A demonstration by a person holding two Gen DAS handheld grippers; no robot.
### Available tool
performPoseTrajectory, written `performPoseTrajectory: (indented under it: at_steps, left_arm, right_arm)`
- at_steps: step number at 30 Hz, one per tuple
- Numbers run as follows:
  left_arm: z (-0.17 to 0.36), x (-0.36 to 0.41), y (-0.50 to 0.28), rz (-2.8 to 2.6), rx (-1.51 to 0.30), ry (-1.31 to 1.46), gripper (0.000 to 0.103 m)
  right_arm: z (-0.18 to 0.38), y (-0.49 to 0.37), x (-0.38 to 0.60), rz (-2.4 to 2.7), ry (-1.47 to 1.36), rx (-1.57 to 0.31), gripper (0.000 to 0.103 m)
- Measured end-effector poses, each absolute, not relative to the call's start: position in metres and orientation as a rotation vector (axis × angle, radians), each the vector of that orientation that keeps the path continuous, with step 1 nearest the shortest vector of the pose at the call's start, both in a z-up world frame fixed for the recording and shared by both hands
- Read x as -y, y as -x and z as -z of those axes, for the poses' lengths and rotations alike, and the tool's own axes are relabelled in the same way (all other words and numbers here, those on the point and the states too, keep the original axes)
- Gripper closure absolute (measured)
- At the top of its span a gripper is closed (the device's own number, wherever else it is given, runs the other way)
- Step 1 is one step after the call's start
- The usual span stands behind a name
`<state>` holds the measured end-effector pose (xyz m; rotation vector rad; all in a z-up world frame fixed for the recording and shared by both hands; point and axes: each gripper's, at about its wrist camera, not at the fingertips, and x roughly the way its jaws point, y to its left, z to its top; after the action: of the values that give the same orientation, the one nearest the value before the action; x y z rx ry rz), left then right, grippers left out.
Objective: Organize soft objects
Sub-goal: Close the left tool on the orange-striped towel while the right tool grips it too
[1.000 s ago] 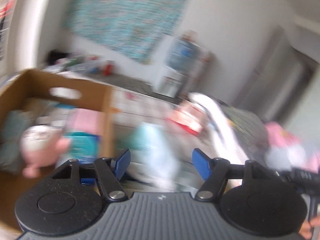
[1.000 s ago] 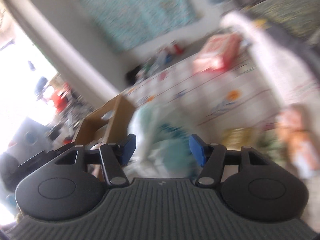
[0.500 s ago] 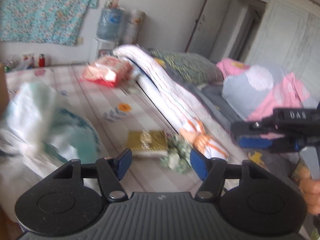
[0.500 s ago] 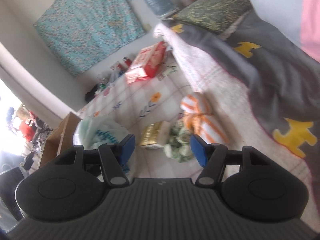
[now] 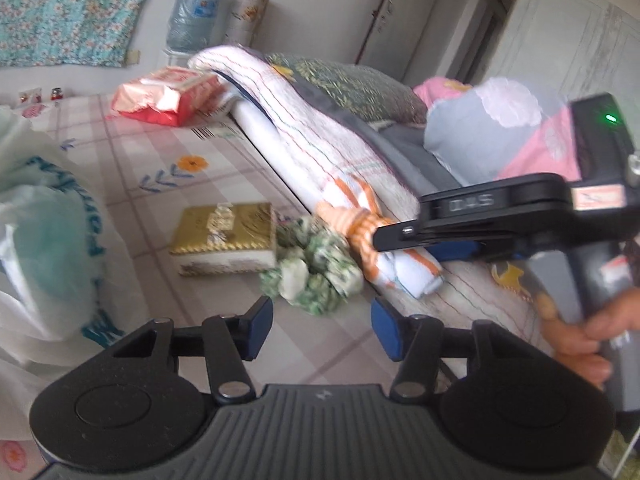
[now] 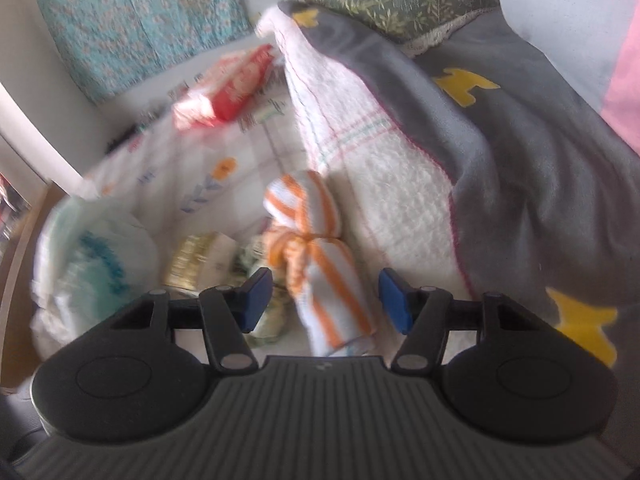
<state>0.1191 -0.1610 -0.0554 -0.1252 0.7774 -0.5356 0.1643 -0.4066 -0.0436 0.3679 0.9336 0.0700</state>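
A rolled white towel with orange stripes [image 6: 320,256] lies on the floor mat against the bed edge; it also shows in the left wrist view [image 5: 384,252]. A green-and-white scrunched cloth [image 5: 316,276] lies beside it, next to a gold box [image 5: 228,236]. My right gripper [image 6: 324,304] is open, its blue pads on either side of the towel's near end, just above it. My left gripper [image 5: 320,324] is open and empty, just short of the green cloth. The right gripper's body [image 5: 500,220] crosses the left wrist view above the towel.
A white plastic bag with teal print [image 5: 52,240] sits at the left. A red-and-white pack [image 5: 172,96] lies farther back. The bed with grey blanket [image 6: 500,128], green pillow [image 5: 352,84] and pink-grey pillow [image 5: 500,136] fills the right. A cardboard box edge [image 6: 16,280] shows far left.
Both grippers swung right, away from the cardboard box, and came closer to the floor. The right one now straddles the striped towel; the left one nears the green cloth.
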Motion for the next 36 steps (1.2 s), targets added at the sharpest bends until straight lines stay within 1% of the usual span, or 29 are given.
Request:
performPoseTrajectory:
  at_steps: [4,5,6,10,12,14,20,21,22,23,25,27,30,32,33,36]
  left_arm:
    - [0.059,0.164,-0.118,0.578,-0.804,0.136,0.048]
    - [0.06,0.166,-0.117,0.591,-0.81,0.139,0.048]
    - [0.059,0.167,-0.116,0.605,-0.814,0.141,0.048]
    - [0.057,0.173,-0.113,0.651,-0.822,0.138,0.041]
    - [0.057,0.173,-0.111,0.66,-0.827,0.141,0.04]
    - [0.057,0.17,-0.111,0.67,-0.836,0.154,0.038]
    - [0.071,0.166,-0.113,0.646,-0.887,0.156,0.038]
    - [0.073,0.166,-0.114,0.64,-0.899,0.16,0.04]
    - [0.075,0.165,-0.115,0.631,-0.909,0.161,0.046]
    - [0.077,0.165,-0.116,0.624,-0.915,0.159,0.049]
    - [0.079,0.164,-0.117,0.619,-0.911,0.154,0.052]
    - [0.078,0.163,-0.119,0.616,-0.912,0.158,0.054]
    - [0.079,0.162,-0.121,0.611,-0.91,0.167,0.059]
    - [0.078,0.163,-0.121,0.612,-0.905,0.162,0.064]
    - [0.078,0.163,-0.12,0.613,-0.901,0.159,0.064]
    - [0.075,0.162,-0.115,0.623,-0.882,0.152,0.065]
  right_arm:
    - [0.052,-0.165,0.406,-0.089,-0.361,-0.946,0.07]
    - [0.053,-0.163,0.407,-0.092,-0.382,-0.949,0.076]
    - [0.055,-0.162,0.411,-0.097,-0.423,-0.957,0.076]
    - [0.067,-0.151,0.426,-0.121,-0.624,-0.979,0.077]
    - [0.072,-0.142,0.426,-0.149,-0.702,-0.992,0.077]
    - [0.074,-0.134,0.423,-0.169,-0.745,-1.006,0.077]
    - [0.086,-0.121,0.403,-0.255,-0.817,-1.079,0.075]
    - [0.086,-0.12,0.4,-0.251,-0.809,-1.083,0.074]
    - [0.086,-0.121,0.397,-0.243,-0.793,-1.083,0.074]
    - [0.084,-0.122,0.396,-0.238,-0.775,-1.076,0.073]
    - [0.08,-0.126,0.394,-0.219,-0.748,-1.056,0.07]
    - [0.077,-0.13,0.391,-0.213,-0.728,-1.037,0.061]
    - [0.082,-0.14,0.387,-0.216,-0.727,-1.04,0.061]
    - [0.088,-0.143,0.383,-0.229,-0.762,-1.044,0.061]
    - [0.089,-0.143,0.383,-0.234,-0.774,-1.044,0.063]
    - [0.088,-0.139,0.382,-0.23,-0.781,-1.028,0.066]
